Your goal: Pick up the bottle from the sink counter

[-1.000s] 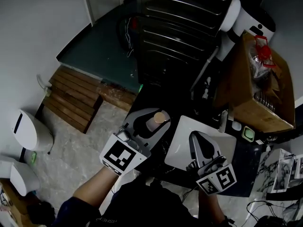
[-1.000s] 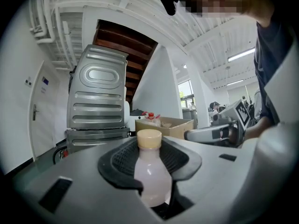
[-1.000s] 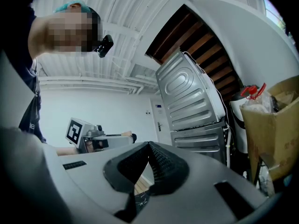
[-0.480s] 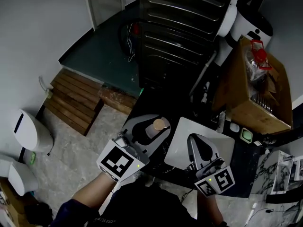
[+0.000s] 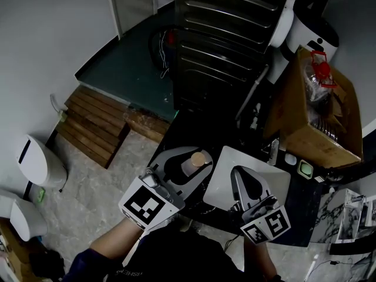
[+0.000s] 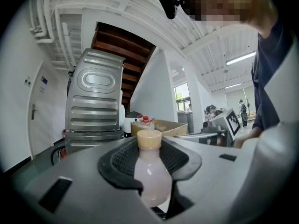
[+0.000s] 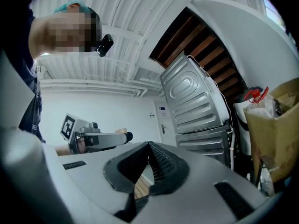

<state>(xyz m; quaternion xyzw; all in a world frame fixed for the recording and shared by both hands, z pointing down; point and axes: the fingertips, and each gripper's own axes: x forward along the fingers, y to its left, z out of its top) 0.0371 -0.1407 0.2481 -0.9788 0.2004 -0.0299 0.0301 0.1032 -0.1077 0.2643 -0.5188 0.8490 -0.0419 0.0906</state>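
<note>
From my remote seat, the biggest thing in the head view is the ribbed grey metal appliance (image 5: 229,34), filling the 12 o'clock part of the frame. Below it the dark counter (image 5: 185,125) runs toward 6 o'clock. An open cardboard box (image 5: 305,119) stands at 2 o'clock, with a red-capped clear container sticking out of its top. On the floor at 9 o'clock lies a rack of wooden slats (image 5: 94,125). A white square surface (image 5: 218,178) rests on the counter just right of centre, and the right gripper (image 5: 239,178) hangs over it, pointing to about 11 o'clock. In its own view the right gripper's jaws are closed, the dark ribbed pads (image 7: 161,160) meeting at their tips with nothing between them. The left gripper (image 5: 195,155) sits at 7 o'clock from centre, just beside the white surface and aimed toward 1 o'clock. It is clenched on the bottle (image 6: 150,181), whose milky, pale pink body stands upright between the cupped black pads. I see the bottle over the near edge of the counter, but I cannot tell whether its base touches that surface. Its tan cap (image 5: 198,158) shows above the jaws.
</note>
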